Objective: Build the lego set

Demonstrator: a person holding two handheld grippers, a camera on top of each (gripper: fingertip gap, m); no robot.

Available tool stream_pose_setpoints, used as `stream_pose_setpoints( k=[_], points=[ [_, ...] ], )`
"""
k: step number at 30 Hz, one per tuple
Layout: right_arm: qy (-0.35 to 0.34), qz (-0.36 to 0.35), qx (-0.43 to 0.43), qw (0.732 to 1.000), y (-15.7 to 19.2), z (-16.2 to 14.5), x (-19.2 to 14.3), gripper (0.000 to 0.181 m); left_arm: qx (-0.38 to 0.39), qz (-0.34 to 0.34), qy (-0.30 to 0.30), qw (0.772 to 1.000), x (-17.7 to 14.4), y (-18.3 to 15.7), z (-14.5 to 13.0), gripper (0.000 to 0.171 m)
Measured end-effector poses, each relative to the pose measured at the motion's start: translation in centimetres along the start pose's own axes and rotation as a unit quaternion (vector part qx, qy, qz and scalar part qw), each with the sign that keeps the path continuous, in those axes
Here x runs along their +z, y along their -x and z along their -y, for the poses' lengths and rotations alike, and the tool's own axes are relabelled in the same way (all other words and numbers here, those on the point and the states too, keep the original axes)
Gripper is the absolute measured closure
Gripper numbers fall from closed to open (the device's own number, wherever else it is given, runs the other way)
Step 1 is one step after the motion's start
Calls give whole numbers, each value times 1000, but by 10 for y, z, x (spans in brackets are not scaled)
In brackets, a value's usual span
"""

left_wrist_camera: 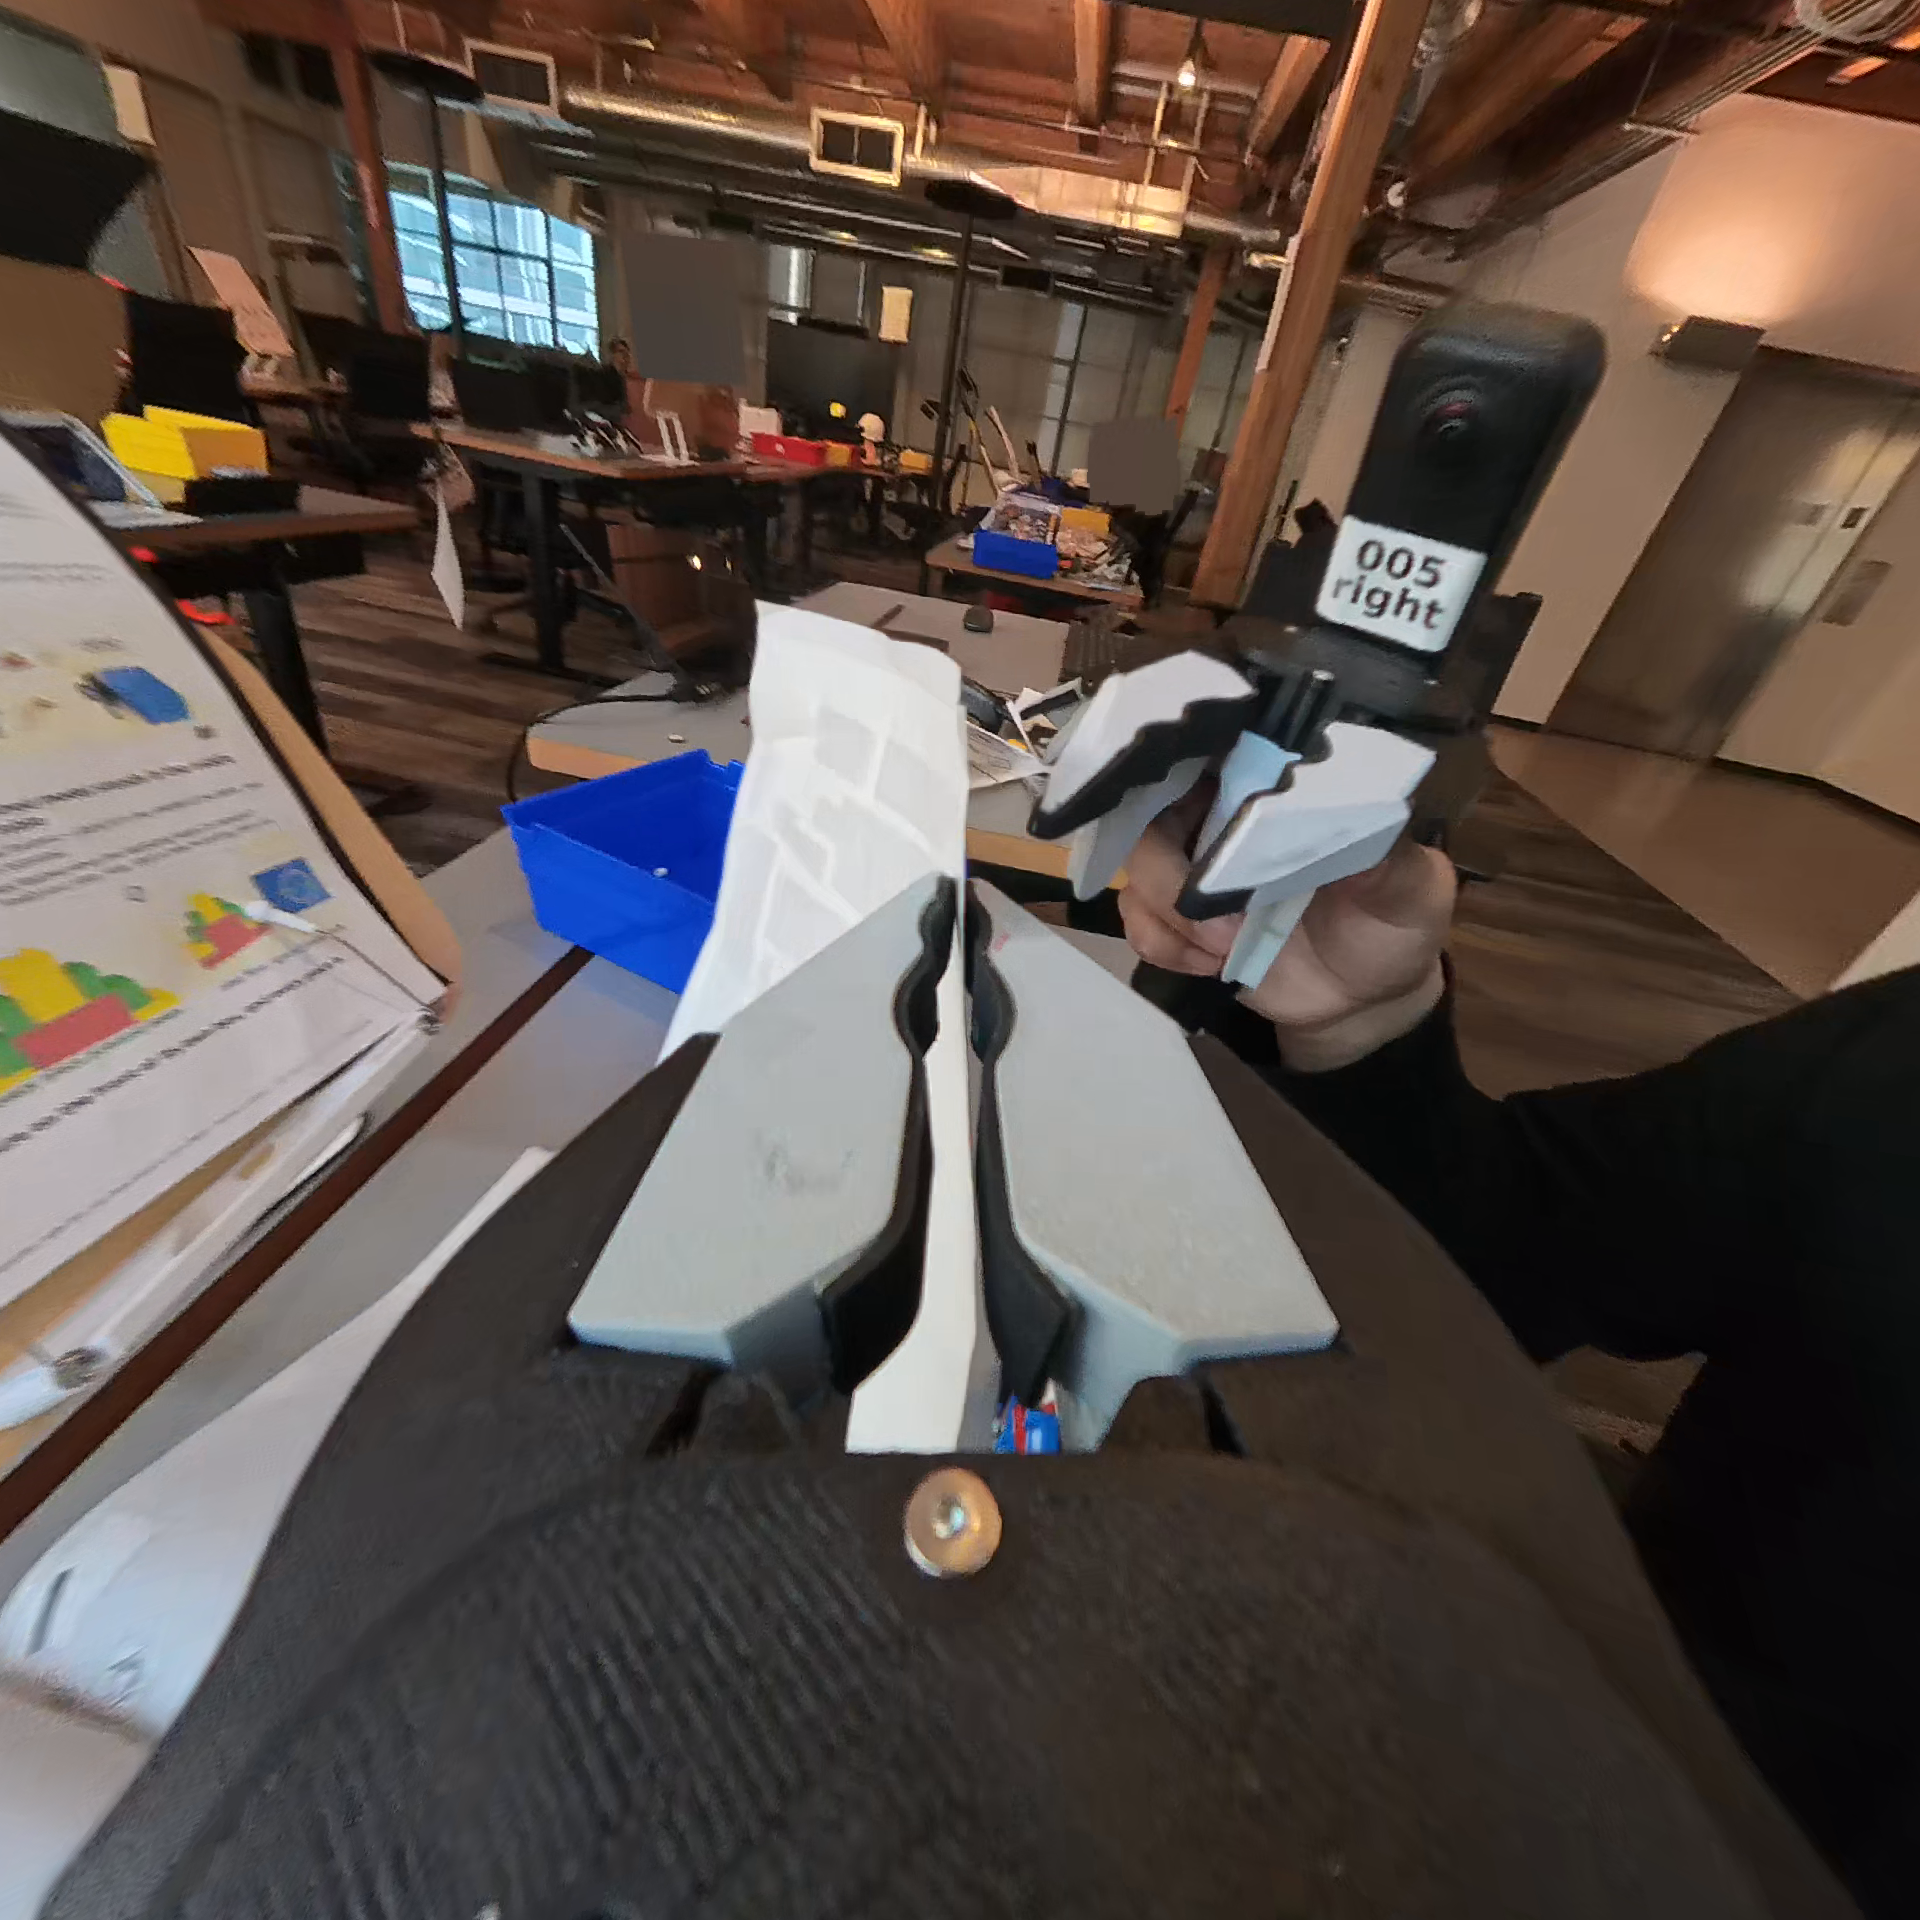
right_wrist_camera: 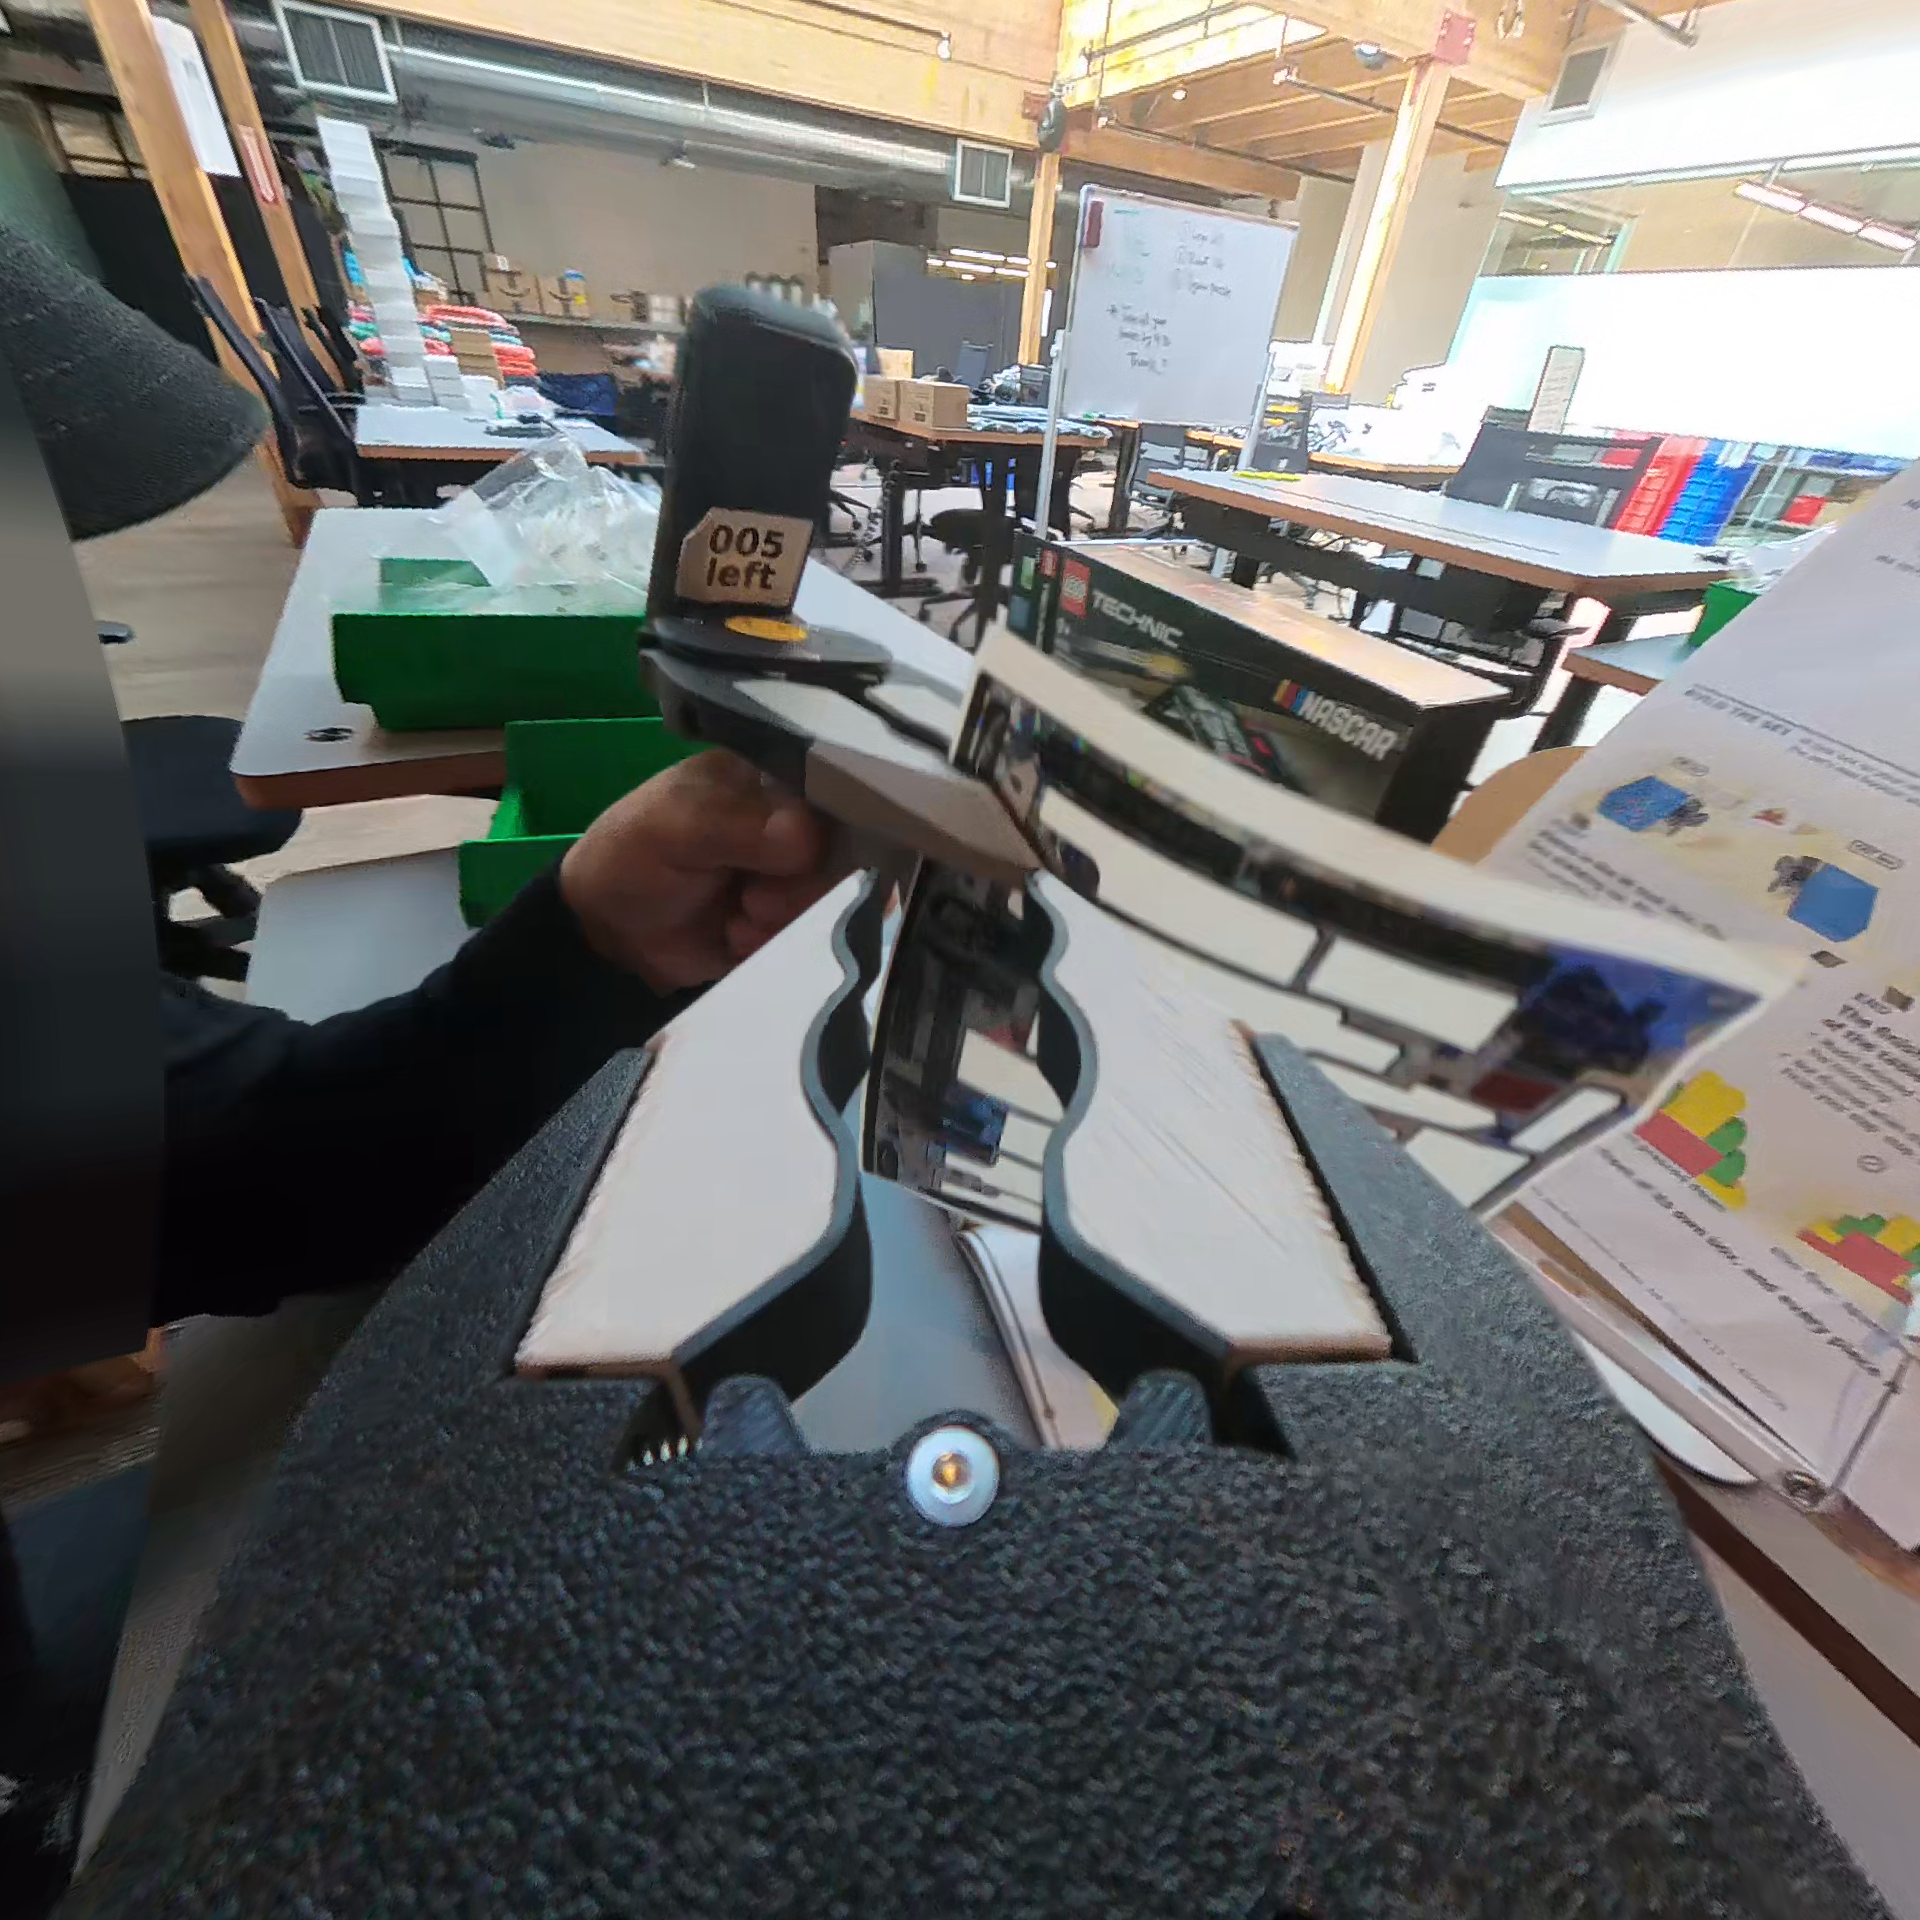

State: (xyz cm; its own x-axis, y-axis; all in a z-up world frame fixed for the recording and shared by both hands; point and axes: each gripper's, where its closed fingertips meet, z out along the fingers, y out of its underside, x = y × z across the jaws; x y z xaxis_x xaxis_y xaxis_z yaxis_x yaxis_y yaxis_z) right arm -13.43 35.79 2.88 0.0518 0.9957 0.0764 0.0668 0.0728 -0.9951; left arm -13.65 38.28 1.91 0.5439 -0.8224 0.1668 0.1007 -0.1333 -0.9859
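My left gripper (left_wrist_camera: 957, 896) is shut on a thin printed sheet (left_wrist_camera: 852, 769), a sticker or instruction sheet, held edge-on and raised above the table. In the right wrist view the same sheet (right_wrist_camera: 1299, 935) sticks out to the right from the left gripper (right_wrist_camera: 997, 831), showing printed panels. My right gripper (right_wrist_camera: 951, 904) is open and empty, and the sheet's lower edge shows through the gap between its jaws. In the left wrist view the right gripper (left_wrist_camera: 1195, 821) hovers to the right of the sheet, apart from it. No loose bricks are in view.
An open instruction booklet (left_wrist_camera: 156, 883) stands propped at the left; it also shows in the right wrist view (right_wrist_camera: 1766, 1039). A blue bin (left_wrist_camera: 623, 862) sits behind the sheet. A black set box (right_wrist_camera: 1226, 686) and green bins (right_wrist_camera: 488, 665) stand on the tables beyond. Only a small space, under 4 cm, lies between the two pairs of fingers.
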Motion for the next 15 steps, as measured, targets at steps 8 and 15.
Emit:
stream_pose_setpoints(
  k=[8,15],
  points=[
    [28,-72,-56,995,-19,-4,-15,155,-22,-9,-17,1000,60,-16,-28,171],
    [32,-67,-52,996,-20,-8,-9,155,-16,-26,-14,999,54,-24,-22,171]
  ],
)
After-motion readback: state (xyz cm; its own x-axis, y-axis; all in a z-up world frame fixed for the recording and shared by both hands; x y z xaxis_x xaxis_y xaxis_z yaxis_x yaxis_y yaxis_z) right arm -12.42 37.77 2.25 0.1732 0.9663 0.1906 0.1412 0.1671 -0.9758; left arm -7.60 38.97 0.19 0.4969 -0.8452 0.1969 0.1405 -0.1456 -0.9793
